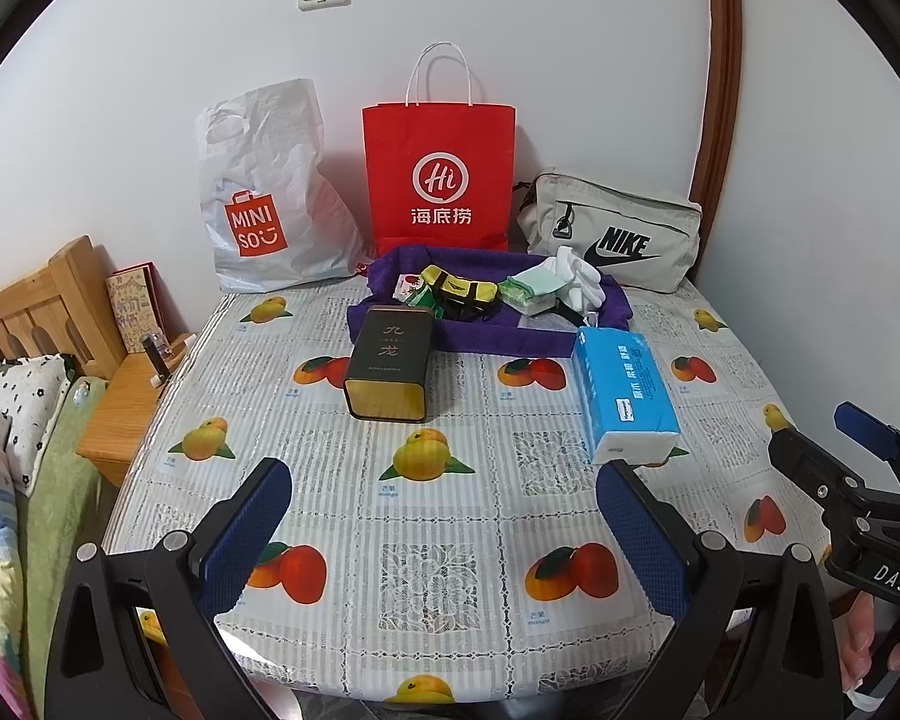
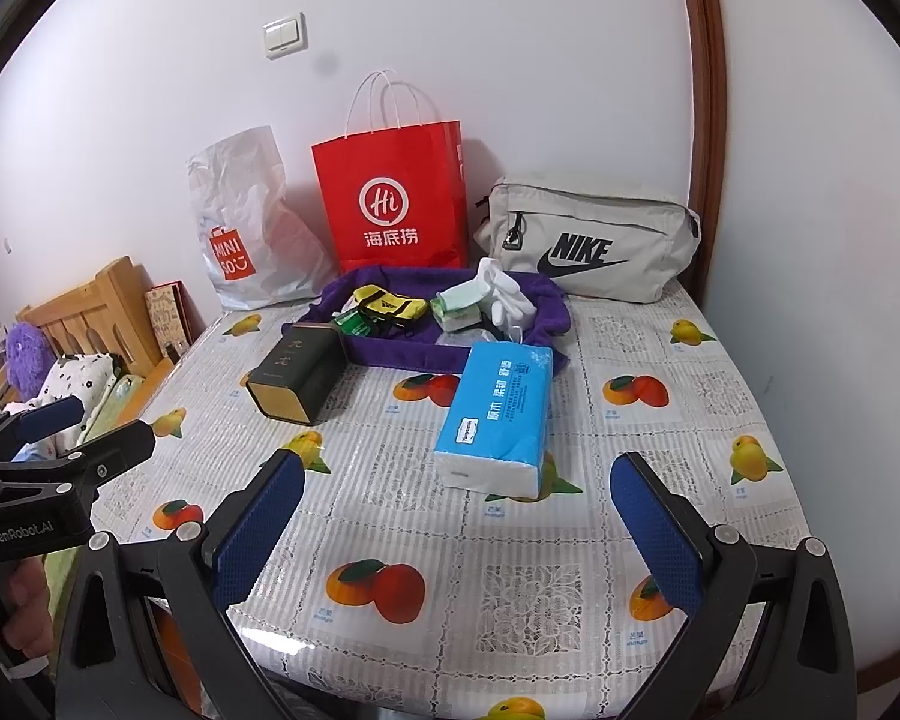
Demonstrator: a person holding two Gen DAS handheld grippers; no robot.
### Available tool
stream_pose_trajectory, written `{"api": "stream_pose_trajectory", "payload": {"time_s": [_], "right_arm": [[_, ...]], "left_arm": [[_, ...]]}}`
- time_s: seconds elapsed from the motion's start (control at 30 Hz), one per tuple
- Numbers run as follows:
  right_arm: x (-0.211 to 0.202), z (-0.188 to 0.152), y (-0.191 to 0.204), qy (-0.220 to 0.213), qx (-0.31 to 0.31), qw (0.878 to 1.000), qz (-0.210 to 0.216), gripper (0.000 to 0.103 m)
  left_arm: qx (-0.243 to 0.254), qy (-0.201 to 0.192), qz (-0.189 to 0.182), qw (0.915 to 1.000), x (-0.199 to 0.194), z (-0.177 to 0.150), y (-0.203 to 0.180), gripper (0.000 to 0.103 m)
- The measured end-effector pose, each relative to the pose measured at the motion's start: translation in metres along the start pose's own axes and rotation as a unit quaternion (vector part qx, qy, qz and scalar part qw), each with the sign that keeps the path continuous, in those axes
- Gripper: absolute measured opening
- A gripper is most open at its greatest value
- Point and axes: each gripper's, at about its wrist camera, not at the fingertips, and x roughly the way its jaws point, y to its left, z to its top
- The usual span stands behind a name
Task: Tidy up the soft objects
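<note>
A blue tissue pack (image 1: pixel 624 393) (image 2: pixel 498 420) lies on the fruit-print tablecloth, in front of a purple cloth tray (image 1: pixel 486 336) (image 2: pixel 414 354). The tray holds white gloves (image 1: pixel 579 276) (image 2: pixel 507 294), a green-white pack (image 1: pixel 531 294) (image 2: pixel 459 306) and a yellow-black pouch (image 1: pixel 459 288) (image 2: pixel 390 303). A dark tea tin (image 1: pixel 390 363) (image 2: pixel 297 375) lies at the tray's left front. My left gripper (image 1: pixel 444 531) is open and empty above the table's near edge. My right gripper (image 2: pixel 456 534) is open and empty, just short of the tissue pack.
Against the wall stand a white Miniso plastic bag (image 1: pixel 264 204) (image 2: pixel 240 228), a red paper bag (image 1: pixel 441 180) (image 2: pixel 393 204) and a grey Nike pouch (image 1: pixel 618 234) (image 2: pixel 588 240). A wooden headboard and nightstand (image 1: pixel 126 396) with bedding lie left of the table.
</note>
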Motion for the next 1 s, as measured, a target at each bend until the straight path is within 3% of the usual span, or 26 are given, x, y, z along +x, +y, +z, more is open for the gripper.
{"api": "stream_pose_trajectory", "payload": {"time_s": [1.0], "right_arm": [[-0.0009,-0.0007,0.0016,-0.001,-0.002,1.0,0.0,0.101]], "left_arm": [[-0.003,0.0,0.003,1.0,0.0,-0.0006,0.0013,0.103]]}}
